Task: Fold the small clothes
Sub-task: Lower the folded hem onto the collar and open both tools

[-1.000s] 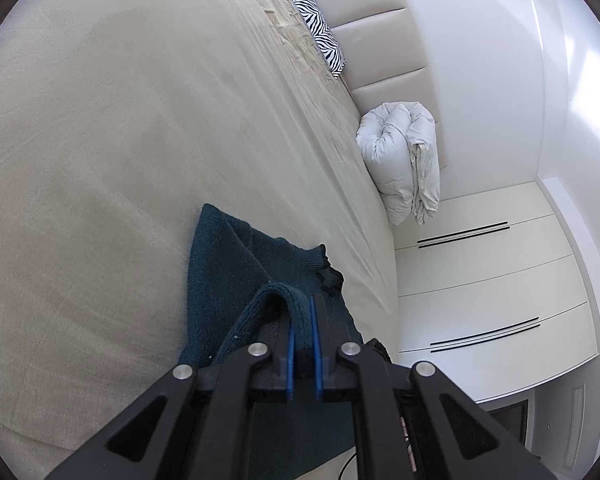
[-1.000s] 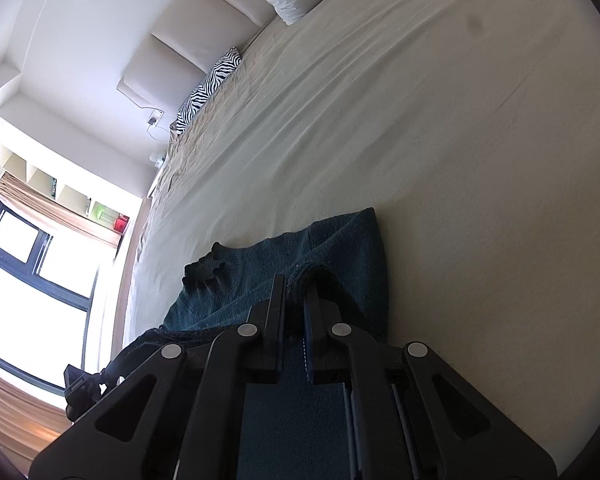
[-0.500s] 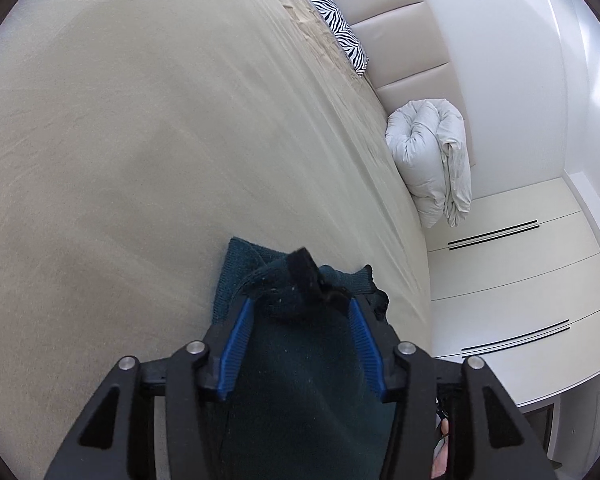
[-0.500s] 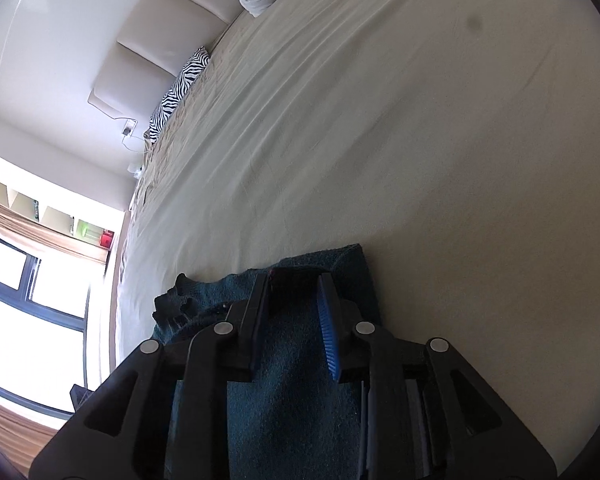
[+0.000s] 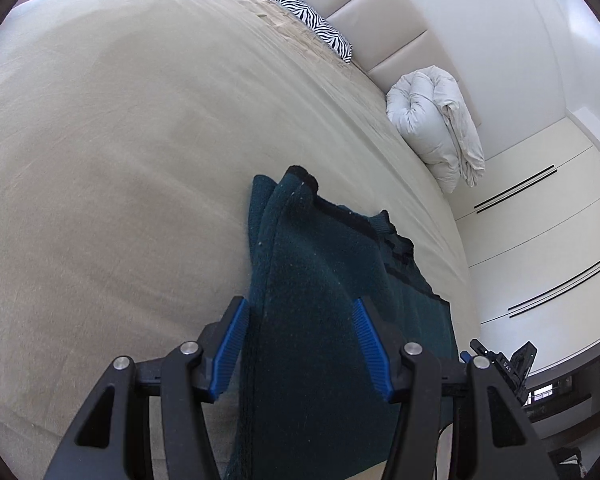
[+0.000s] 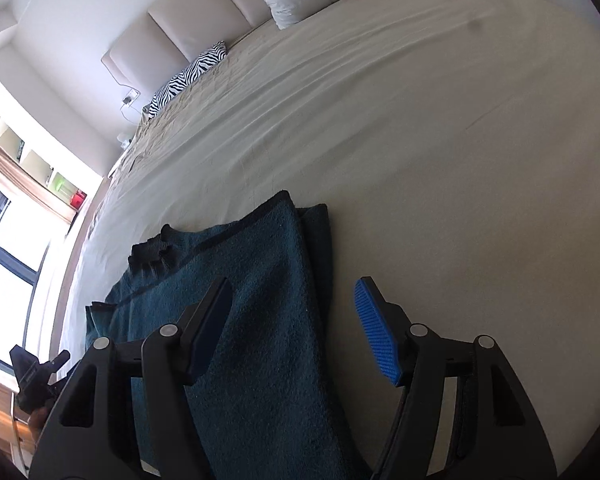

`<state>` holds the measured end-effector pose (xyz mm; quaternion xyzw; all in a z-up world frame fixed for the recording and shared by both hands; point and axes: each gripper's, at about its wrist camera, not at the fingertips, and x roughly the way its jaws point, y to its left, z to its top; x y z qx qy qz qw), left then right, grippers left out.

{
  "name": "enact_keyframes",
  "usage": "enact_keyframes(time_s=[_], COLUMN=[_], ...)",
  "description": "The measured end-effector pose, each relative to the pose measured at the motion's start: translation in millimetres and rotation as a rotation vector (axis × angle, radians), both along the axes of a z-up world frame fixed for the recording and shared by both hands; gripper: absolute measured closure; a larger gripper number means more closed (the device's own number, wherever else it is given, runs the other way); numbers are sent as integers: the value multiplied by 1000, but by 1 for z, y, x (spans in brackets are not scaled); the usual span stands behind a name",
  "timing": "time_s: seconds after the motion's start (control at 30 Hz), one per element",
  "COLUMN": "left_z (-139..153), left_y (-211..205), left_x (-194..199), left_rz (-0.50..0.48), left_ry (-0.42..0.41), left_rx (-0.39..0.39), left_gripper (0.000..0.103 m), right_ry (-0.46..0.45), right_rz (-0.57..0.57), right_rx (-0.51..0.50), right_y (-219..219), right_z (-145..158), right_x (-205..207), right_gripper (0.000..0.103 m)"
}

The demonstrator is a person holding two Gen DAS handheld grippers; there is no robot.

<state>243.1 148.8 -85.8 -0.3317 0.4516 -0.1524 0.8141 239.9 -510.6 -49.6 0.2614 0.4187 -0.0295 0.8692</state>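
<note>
A dark teal garment (image 5: 320,280) is shown lying doubled over on the near part of the bed (image 5: 120,140). A second ago its edge was pinched in both closed grippers; it has since been released. The left gripper (image 5: 300,344) is seen with jaws parted, astride the cloth without pressing it. The jaws of the right gripper (image 6: 296,328) are opening, with the garment's right edge lying loose between them. One fold is judged complete.

Bedroom: wide bed (image 5: 140,140), padded headboard (image 5: 380,16) (probably home).
</note>
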Motion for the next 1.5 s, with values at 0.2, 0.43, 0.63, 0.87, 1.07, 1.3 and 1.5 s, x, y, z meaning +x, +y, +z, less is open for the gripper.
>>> enact_keyframes(time_s=[0.2, 0.43, 0.63, 0.87, 1.07, 1.3, 1.5], left_z=[-11, -12, -10, -5, 0, -2, -10], left_y=[-6, -12, -12, -16, -23, -19, -13], left_x=[-24, -41, -53, -63, -66, -71, -73], left_rz=[-19, -33, -25, -26, -37, -34, -40], left_ry=[12, 7, -4, -19, -42, -42, -24], left_rx=[58, 94, 121, 174, 250, 251, 239], left_gripper=[50, 72, 83, 89, 93, 96, 96], right_ry=[118, 91, 66, 77, 70, 44, 36], right_rz=[89, 82, 92, 84, 70, 1, -20], right_rx=[-148, -99, -97, -96, -112, -41, -14], right_y=[21, 23, 26, 22, 19, 6, 2], right_z=[-23, -23, -12, -16, -12, -16, -21], right_x=[-30, -71, -93, -102, -104, -120, -132], right_gripper=[62, 75, 76, 91, 98, 98, 98])
